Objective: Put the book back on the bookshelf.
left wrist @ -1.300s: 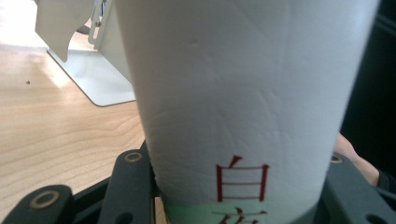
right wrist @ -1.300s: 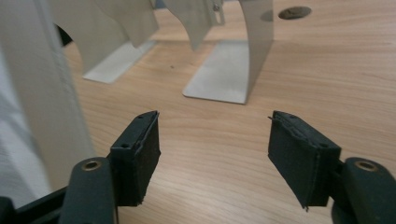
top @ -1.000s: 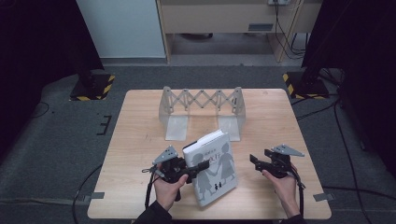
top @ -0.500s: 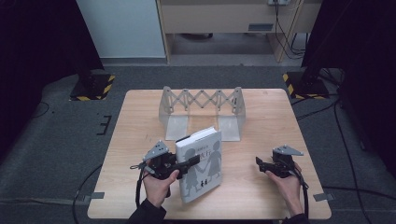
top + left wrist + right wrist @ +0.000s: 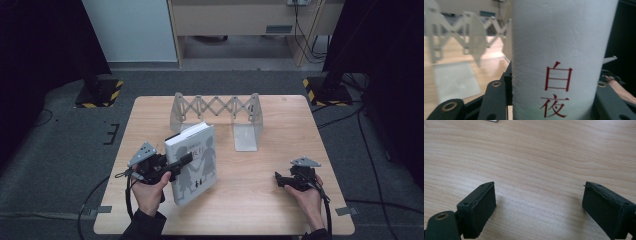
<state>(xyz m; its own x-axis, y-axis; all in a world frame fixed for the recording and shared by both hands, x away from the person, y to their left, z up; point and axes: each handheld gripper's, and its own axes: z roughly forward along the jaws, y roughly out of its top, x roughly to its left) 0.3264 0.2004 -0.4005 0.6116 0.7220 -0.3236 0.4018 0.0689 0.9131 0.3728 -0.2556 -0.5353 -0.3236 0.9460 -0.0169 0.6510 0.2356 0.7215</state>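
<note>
A white book with grey figures on its cover is lifted off the wooden table and tilted up. My left gripper is shut on its spine side. In the left gripper view the white spine with red characters stands between the black jaws of my left gripper. My right gripper rests low at the table's front right, apart from the book. Its jaws have just been opening, and in the right gripper view my right gripper stands open over bare wood.
A grey metal accordion rack with a flat base plate stands at the back middle of the table, just behind the book; it is also visible in the left gripper view as the rack. Dark floor and cables surround the table.
The left gripper has raised the book and carried it to the left, tipping it more upright. The right hand has barely moved; its jaws stand wider apart.
</note>
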